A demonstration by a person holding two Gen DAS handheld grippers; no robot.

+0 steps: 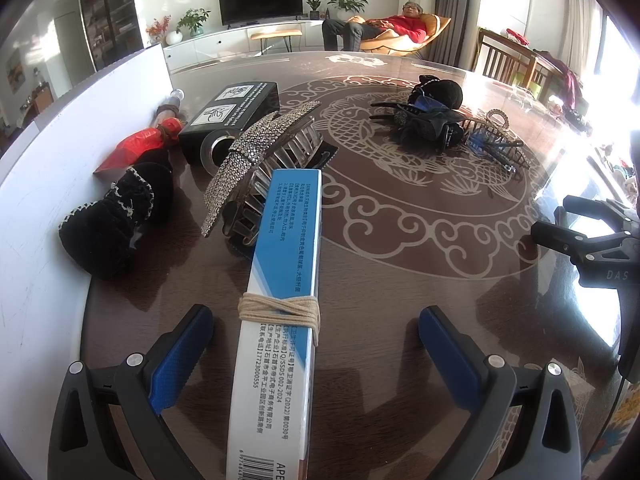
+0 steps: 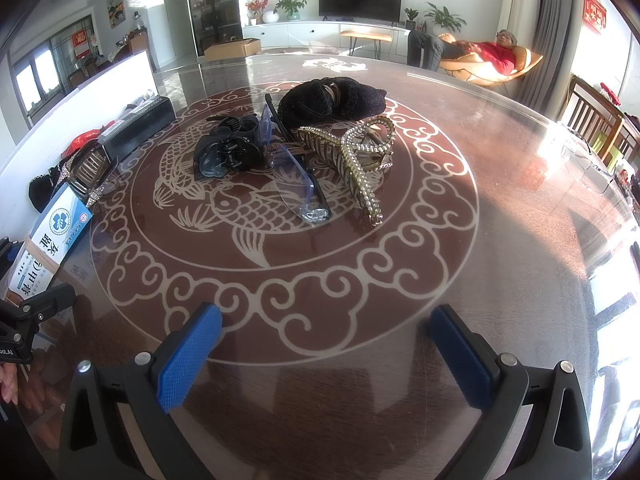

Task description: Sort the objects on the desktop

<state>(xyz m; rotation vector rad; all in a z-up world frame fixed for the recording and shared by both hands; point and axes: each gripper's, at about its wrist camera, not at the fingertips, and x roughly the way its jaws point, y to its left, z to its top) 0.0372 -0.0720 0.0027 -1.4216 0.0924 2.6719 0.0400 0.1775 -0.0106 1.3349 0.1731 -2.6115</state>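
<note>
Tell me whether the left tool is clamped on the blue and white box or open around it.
Open. The left tool has its blue pads set well apart on either side of the blue and white box, with dark table showing in both gaps.

1. Left claw [image 1: 316,344]: two chunky black plastic arms with triangular cutouts, and a round silver screw on each knuckle.
2. Its fingers [image 1: 180,356] have bright blue pads with a fine knurled, grippy texture.
3. Right claw [image 2: 326,354] looks like the same build: black frame, silver screws, blue textured pads [image 2: 188,356].
4. Seen from the left cam, the right claw's side is matte black with small screws and pale "DAS" lettering on the body.
5. From the right cam, the left claw's black side shows small screws and a bit of white lettering I can't really read.
6. A hand [image 2: 8,384] peeks in at the left edge, fingertips only.
</note>
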